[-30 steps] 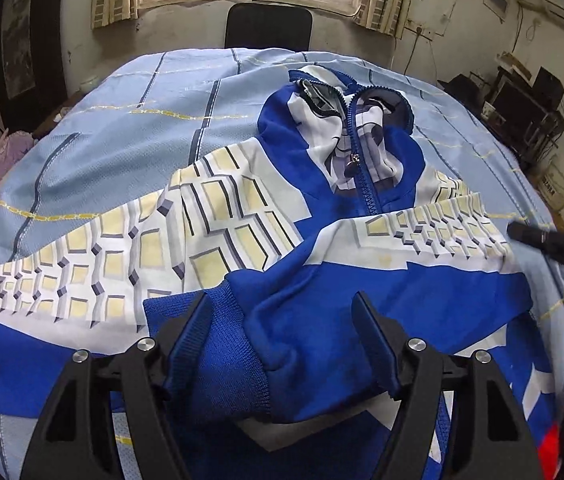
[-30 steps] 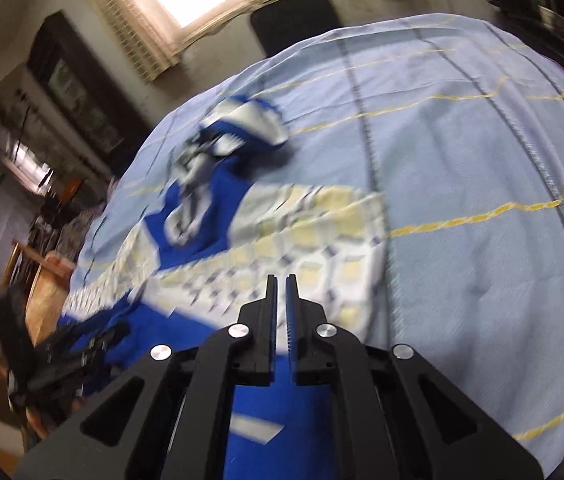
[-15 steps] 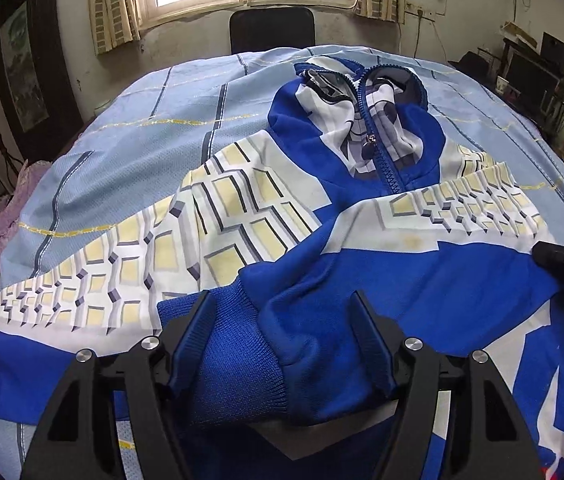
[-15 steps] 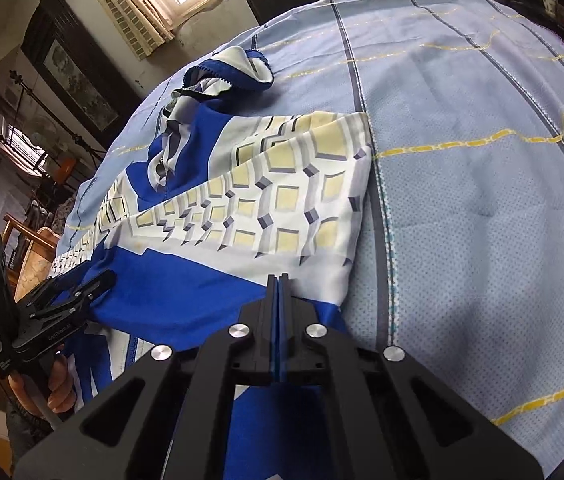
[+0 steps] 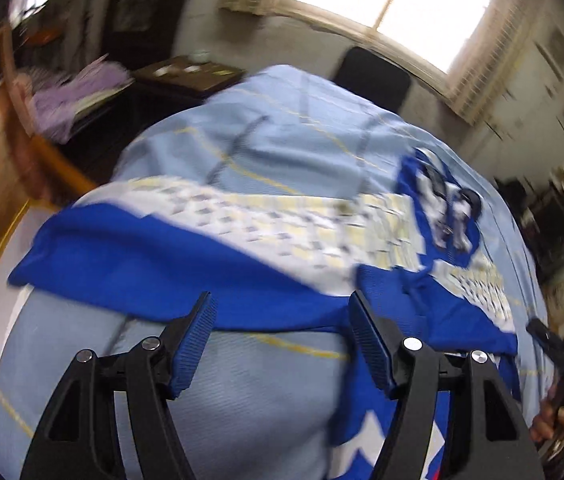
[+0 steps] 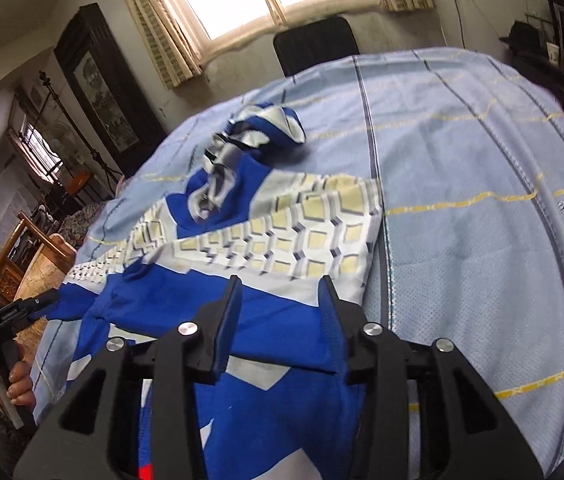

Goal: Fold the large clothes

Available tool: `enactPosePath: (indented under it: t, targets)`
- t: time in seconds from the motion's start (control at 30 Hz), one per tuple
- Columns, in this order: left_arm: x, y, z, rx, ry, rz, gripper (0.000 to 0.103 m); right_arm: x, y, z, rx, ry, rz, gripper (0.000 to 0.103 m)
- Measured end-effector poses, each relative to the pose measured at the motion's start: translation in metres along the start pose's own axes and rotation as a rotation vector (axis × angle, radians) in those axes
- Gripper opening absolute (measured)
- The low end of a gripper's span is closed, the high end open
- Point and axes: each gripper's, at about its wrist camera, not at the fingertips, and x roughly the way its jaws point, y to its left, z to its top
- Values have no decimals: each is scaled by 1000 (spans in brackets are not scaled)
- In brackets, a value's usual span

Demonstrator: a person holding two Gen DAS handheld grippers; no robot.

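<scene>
left wrist view: left gripper point(image 5: 282, 316) fingers wide, empty, over the jacket point(image 5: 209, 252) (blurred); right gripper point(image 6: 279, 294) gapes too, above blue fabric.

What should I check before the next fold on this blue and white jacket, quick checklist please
1. Left hand-held gripper open and free of cloth: ok, nothing sits between its fingers.
2. Right hand-held gripper open: ok, jaws are spread over the jacket without pinching it.
3. Right sleeve folded across the body: ok, the patterned sleeve lies over the chest.
4. Left sleeve folded in: not ok, it stretches out toward the bed's edge.
5. Hood flat: not ok, it is bunched.
6. Hem position: cannot tell, it is hidden under the grippers.
</scene>
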Motion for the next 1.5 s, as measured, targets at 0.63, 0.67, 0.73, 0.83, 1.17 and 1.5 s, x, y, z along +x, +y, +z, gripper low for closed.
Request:
enactPosePath:
  t: [0.63,0.67,0.73,0.83,1.17,1.5]
  targets:
    - [24,60,10,-473,-72,55,77,-18,-18,-7,81,-28,17,45]
    - [23,61,10,-487,-85,58,74,-16,-18,-6,82,-25,16,45]
    - [21,66,9,-502,-114,65,59,-15,-19,-7,88,-21,8,45]
    - [21,73,11,-480,-120,80,13,-15,-20,-7,98,-16,12,45]
    - [-9,33,24,-289,-184,154,5,-17,-19,-7,107,-16,33,45]
    - [-33,-118,26,194,-296,217,5,-19,-25,-6,132,-15,43,45]
